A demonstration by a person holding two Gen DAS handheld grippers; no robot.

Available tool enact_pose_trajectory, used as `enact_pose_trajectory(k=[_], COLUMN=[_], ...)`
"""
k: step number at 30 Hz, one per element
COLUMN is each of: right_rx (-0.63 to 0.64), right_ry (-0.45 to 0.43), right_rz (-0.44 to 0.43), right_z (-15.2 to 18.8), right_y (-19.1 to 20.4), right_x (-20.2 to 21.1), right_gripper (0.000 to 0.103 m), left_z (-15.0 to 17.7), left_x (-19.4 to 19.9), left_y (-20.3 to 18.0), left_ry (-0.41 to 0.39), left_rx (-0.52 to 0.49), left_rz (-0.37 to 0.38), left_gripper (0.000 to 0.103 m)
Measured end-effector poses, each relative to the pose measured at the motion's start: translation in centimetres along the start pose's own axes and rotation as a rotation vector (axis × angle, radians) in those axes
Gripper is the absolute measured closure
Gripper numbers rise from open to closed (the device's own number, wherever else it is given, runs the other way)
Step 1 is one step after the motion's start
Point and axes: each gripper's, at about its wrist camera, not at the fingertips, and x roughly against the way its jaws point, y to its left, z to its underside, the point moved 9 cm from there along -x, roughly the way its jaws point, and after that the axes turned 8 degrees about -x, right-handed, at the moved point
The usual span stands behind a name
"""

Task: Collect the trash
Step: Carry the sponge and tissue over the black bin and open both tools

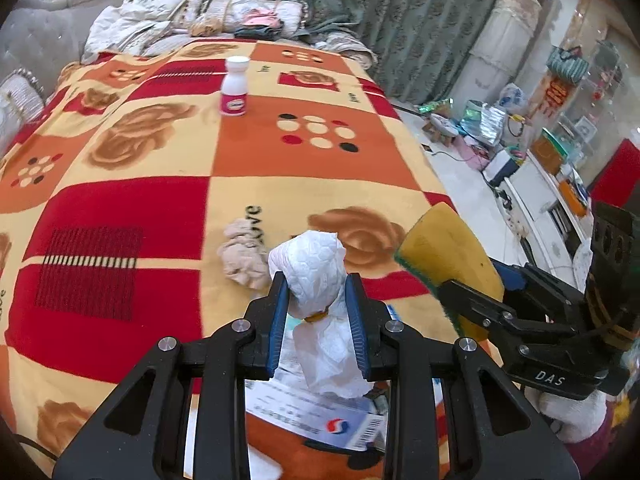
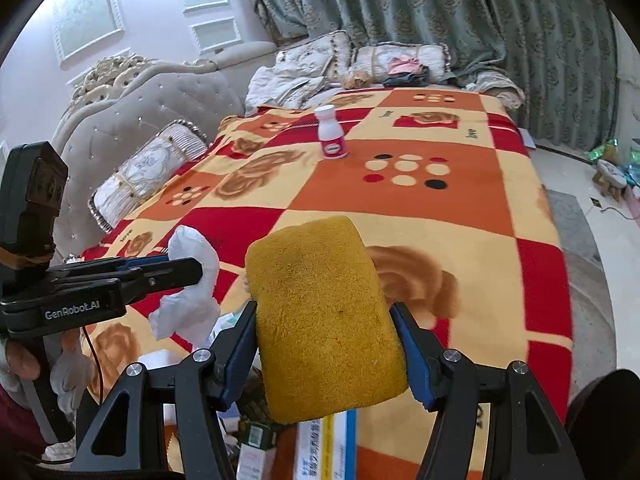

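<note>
left gripper [image 1: 318, 284] pinching tissue [image 1: 316, 276], angled down

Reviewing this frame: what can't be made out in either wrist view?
- Papers and cartons under both grippers: left wrist view, covered by the left gripper and white tissue; print too small.
- Same heap, right wrist view: blocked by the yellow sponge in the right gripper.
- Any trash container: none in view.
- Bottle label: too small.
- Beige wad: material unclear, partly behind the tissue.
</note>
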Motion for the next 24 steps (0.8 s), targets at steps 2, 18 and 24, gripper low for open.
enact_pose_trajectory(k=[2, 18, 24], right_rx=[-0.013, -0.079, -0.111], right_ry=[-0.008, -0.051, -0.066], right_rz=[0.007, 0.101, 0.14], right_z=[0.1, 1.7, 2.5], right_y=[-0.6, -5.5, -8.1], right_x=[0.6, 4.6, 6.4], right_gripper=[0.041, 0.04, 0.04], left_z=[0.0, 0.5, 0.4], left_x=[0.0, -1.6, -2.0], left_y=[-0.9, -8.2, -11.3], left_ry=[0.0, 0.03, 0.037], left_rx=[-0.012, -0.088, -0.119], left_rz=[0.007, 0.084, 0.121], left_gripper=[0.077, 0.076, 0.076])
